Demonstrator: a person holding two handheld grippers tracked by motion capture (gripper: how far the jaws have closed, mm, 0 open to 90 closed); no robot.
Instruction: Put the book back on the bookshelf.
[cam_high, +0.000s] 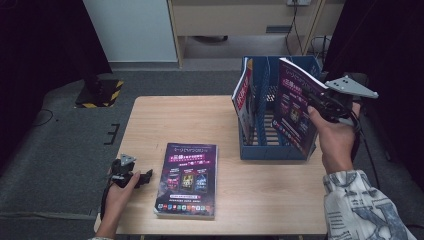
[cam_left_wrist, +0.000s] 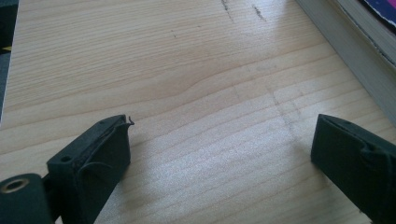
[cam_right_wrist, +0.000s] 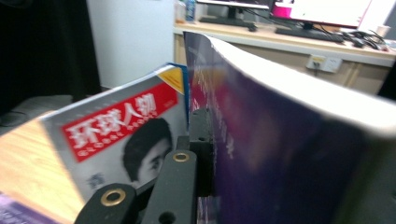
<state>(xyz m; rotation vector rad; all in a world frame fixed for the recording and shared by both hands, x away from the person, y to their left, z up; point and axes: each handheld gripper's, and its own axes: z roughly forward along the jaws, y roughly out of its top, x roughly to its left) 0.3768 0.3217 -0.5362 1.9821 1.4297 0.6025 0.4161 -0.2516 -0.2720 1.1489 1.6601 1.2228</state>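
My right gripper (cam_high: 320, 102) is shut on a thick purple book (cam_high: 295, 110), held upright and tilted over the right side of a blue file rack (cam_high: 272, 147). In the right gripper view one black jaw presses the purple book's cover (cam_right_wrist: 280, 154); the other jaw is hidden behind it. A red-titled magazine (cam_high: 243, 95) stands in the rack's left slot, also close beside the jaw (cam_right_wrist: 121, 140). A second purple book (cam_high: 187, 180) lies flat on the table's front middle. My left gripper (cam_high: 145, 176) rests open on the wooden table (cam_left_wrist: 187, 70), left of that flat book's page edge (cam_left_wrist: 359, 56).
The rack stands at the table's right back. Grey carpet surrounds the table, with a yellow-black striped base (cam_high: 100, 92) on the floor at the back left. Desks with monitors (cam_right_wrist: 322, 9) stand behind.
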